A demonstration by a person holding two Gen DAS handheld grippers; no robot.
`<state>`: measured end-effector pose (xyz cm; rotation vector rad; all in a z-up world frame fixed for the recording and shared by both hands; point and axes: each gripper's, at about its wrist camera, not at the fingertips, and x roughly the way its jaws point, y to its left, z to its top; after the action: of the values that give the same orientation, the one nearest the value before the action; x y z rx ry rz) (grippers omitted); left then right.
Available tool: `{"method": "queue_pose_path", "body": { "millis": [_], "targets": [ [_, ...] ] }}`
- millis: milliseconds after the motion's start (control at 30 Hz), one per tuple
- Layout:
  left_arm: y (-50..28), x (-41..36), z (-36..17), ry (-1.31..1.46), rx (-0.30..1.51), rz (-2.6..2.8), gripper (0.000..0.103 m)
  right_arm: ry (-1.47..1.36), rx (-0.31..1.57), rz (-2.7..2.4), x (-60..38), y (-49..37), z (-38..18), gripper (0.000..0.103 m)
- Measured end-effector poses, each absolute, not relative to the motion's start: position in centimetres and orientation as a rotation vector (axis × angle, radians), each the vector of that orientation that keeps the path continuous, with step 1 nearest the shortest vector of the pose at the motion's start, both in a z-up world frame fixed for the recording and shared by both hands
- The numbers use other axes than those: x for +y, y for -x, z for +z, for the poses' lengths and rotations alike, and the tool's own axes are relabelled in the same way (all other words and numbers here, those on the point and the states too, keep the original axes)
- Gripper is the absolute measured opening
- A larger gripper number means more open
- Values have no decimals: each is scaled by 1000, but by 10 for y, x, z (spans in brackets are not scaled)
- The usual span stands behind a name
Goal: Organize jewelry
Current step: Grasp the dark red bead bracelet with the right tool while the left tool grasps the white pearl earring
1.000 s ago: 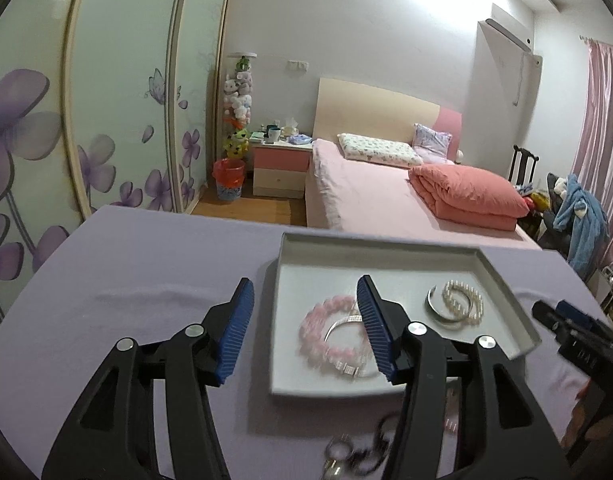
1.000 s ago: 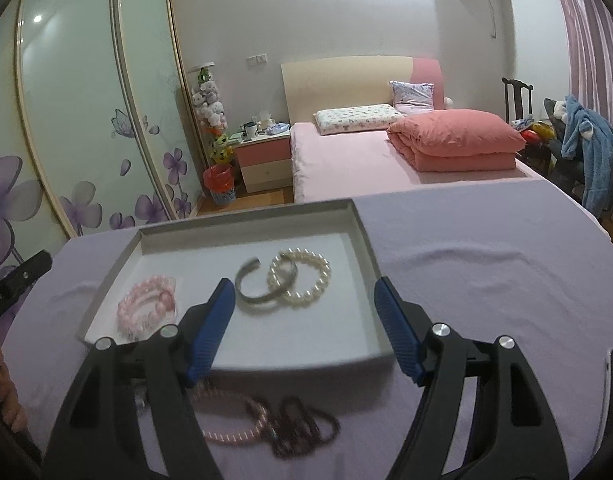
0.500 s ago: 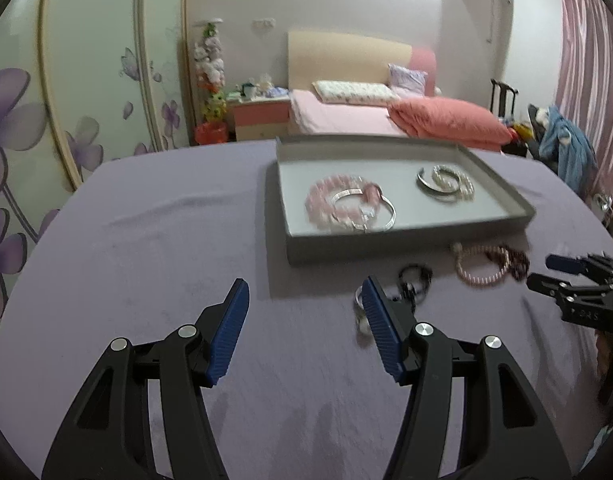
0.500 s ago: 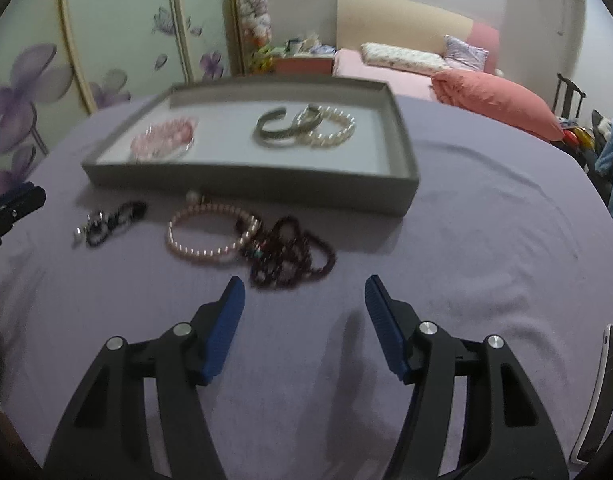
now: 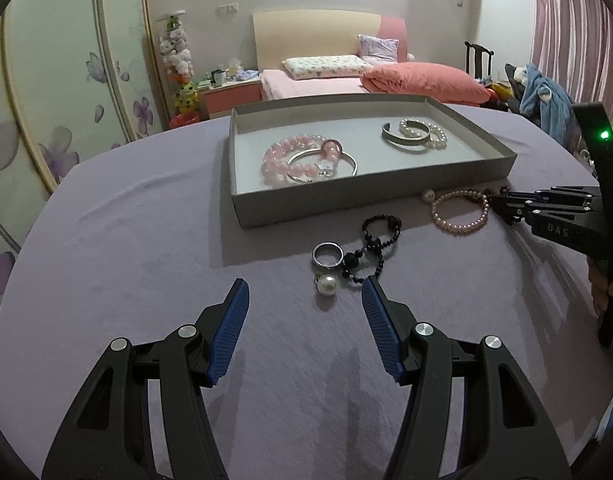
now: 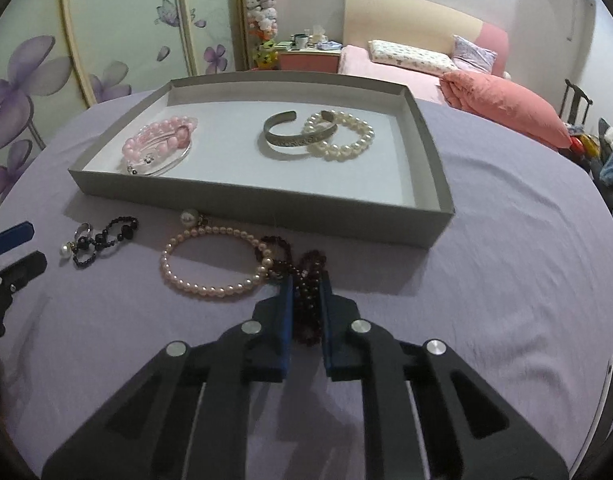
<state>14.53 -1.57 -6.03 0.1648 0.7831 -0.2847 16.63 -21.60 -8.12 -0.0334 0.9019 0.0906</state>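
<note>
The right claw (image 6: pixel 306 300) has just been closing, and its blue pads now stand narrowly apart with the dark red bead bracelet (image 6: pixel 306 280) caught between them on the lavender-covered counter (image 6: pixel 506 280). Whether the pads truly press the beads is hard to tell, but the strand fills the gap. Just to the left of this claw lies a pink pearl bracelet (image 6: pixel 210 264), touching the dark red beads at its right side, with a single large pearl (image 6: pixel 189 217) near the wall of the grey tray (image 6: pixel 266 204).

The left claw (image 5: pixel 304 300) hangs about half open above the counter and holds nothing. Just ahead of its right finger lie a silver ring (image 5: pixel 327 255), a loose white pearl (image 5: pixel 327 285) and a black bead bracelet (image 5: pixel 376 240), all touching or nearly so; none sits between the pads.

Inside the tray, at the left, a pink bead bracelet (image 5: pixel 282 156) lies under a thin silver bangle (image 5: pixel 322 166). At the right, a grey metal cuff (image 6: pixel 296 138) overlaps a white pearl bracelet (image 6: pixel 346 140).
</note>
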Motion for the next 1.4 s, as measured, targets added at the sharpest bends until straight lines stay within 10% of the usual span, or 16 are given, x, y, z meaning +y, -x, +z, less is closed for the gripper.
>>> {"method": "queue_pose_path", "body": {
  "millis": [1033, 1400],
  "targets": [
    [-159, -42, -73, -191, 860, -229, 15, -119, 897, -20, -224, -129, -80, 12],
    [-154, -3, -73, -106, 885, -176, 14, -125, 896, -1, -220, -127, -81, 12]
  ]
}}
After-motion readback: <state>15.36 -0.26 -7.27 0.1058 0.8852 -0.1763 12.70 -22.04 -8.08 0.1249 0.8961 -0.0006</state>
